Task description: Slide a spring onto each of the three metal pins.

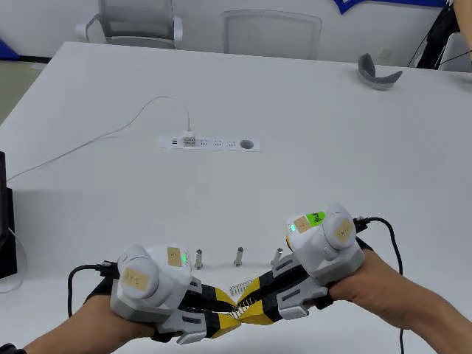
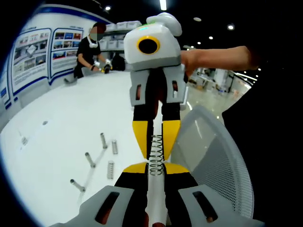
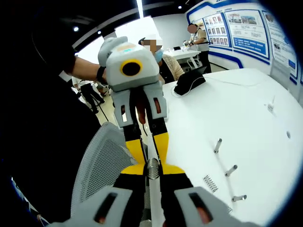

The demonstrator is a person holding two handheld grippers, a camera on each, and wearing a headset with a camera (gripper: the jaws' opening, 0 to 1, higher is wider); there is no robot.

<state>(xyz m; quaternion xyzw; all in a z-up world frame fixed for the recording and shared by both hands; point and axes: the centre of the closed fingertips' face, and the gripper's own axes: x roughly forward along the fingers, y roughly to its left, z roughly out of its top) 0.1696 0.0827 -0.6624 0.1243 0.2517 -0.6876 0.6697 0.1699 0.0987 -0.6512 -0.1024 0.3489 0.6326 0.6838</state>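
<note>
Out past the tools we had a white power strip (image 1: pixel 210 143) with a white cable (image 1: pixel 110 135) plugged in, well away across the counter (image 1: pixel 317 177), and a grey curved piece (image 1: pixel 378 71) off near the far right corner. Nearer in, the three metal pins (image 1: pixel 238 256) stood upright, side by side in a row, and a loose spring (image 1: pixel 237 289) lay flat on the counter between the middle pin and the tool tips. Down by the near edge, the left tool (image 1: pixel 226 314) and the right tool (image 1: pixel 251 302) met tip to tip. Both had their jaws drawn in narrow, each pinching one end of the spring (image 1: pixel 237 308). Its long axis ran straight from one tool to the other, roughly along the row of pins. In the left gripper view a mesh chair (image 2: pixel 213 156) showed beyond the counter's edge, behind that spring.
</note>
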